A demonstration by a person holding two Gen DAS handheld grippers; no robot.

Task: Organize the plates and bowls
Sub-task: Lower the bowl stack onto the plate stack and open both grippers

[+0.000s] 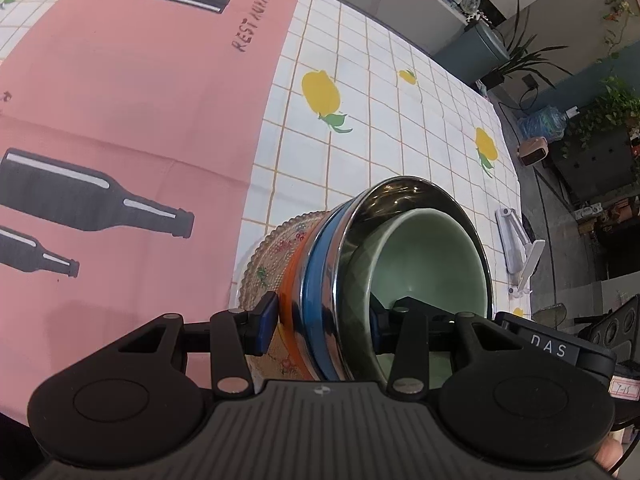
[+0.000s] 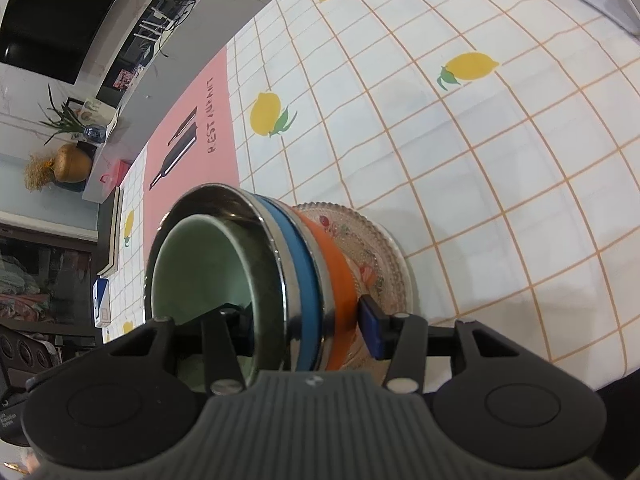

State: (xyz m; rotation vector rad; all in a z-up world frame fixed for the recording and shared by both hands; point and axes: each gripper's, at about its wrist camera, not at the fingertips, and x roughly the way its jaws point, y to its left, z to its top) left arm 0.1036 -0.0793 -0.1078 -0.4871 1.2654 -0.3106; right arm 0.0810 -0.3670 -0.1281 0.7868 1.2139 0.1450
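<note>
Both tongs grip one stack of dishes

Left tongs [image 1: 320,326] and right tongs [image 2: 300,320] clamp the stack: green bowl [image 1: 432,260] inside steel bowl [image 1: 400,196], glass plate [image 1: 272,248] behind, above the surface [image 1: 380,100].

A white checked tablecloth [image 1: 380,128] printed with yellow lemons [image 1: 320,90] covers the desk ahead of the gripper, with a pink mat [image 1: 140,100] showing black bottles off to its left. Far right lie a white folding stand [image 1: 520,248], potted plants [image 1: 612,108] and a water jug [image 1: 542,122].
</note>
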